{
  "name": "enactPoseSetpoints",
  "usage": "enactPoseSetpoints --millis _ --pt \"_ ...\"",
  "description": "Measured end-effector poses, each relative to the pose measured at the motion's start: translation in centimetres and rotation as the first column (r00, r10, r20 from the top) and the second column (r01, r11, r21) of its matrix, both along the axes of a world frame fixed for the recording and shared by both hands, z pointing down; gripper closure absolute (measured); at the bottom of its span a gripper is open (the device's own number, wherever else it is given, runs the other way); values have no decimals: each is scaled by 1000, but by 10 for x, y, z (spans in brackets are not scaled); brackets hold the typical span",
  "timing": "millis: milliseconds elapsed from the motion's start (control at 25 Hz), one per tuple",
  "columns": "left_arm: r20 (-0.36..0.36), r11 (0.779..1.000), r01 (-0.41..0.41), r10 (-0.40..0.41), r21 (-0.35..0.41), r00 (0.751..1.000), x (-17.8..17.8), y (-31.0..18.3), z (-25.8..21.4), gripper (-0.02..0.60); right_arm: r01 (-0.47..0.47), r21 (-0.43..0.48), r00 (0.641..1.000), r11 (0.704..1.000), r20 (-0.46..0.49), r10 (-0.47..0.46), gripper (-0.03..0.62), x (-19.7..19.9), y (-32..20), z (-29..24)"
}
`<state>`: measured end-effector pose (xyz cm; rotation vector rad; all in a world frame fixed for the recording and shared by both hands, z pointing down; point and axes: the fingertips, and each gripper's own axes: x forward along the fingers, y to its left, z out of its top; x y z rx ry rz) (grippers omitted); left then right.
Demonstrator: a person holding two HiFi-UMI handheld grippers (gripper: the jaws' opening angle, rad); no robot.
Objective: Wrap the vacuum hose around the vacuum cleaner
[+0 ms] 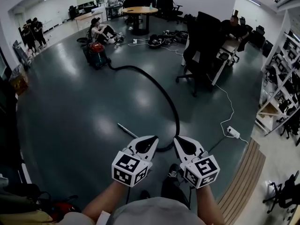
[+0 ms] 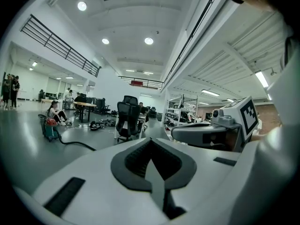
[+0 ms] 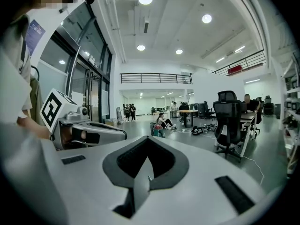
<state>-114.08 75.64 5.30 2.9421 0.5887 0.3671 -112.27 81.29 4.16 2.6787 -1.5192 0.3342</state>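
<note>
The vacuum cleaner (image 1: 96, 53), red and teal, stands far off on the dark floor. Its black hose (image 1: 165, 93) curves from it toward me and ends by a metal wand (image 1: 127, 129) just ahead of my grippers. My left gripper (image 1: 151, 139) and right gripper (image 1: 181, 140) are held side by side near my body, both shut with nothing between the jaws, above the hose end and apart from it. The left gripper view shows the vacuum cleaner (image 2: 50, 128), the hose (image 2: 77, 144) and the shut left gripper (image 2: 151, 144). In the right gripper view, beyond the shut right gripper (image 3: 147, 140), the vacuum cleaner (image 3: 157, 131) looks small.
A person (image 1: 101, 32) sits on the floor beside the vacuum. A black office chair (image 1: 201, 46) and desk stand at right, a round table (image 1: 139, 11) at the back. A white cable runs to a power strip (image 1: 233, 132). Shelves (image 1: 281, 88) line the right wall.
</note>
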Motion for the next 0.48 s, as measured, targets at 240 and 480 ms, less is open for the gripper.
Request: enactPoseSetpoints --millis 240,480 --pt "29 1000 28 -28 5 999 53 0 9 574 32 13 999 999 26 -32 591 57 -4 6" --pt "55 998 68 -68 -4 996 128 -3 30 574 82 17 995 997 48 -82 591 132 -10 23"
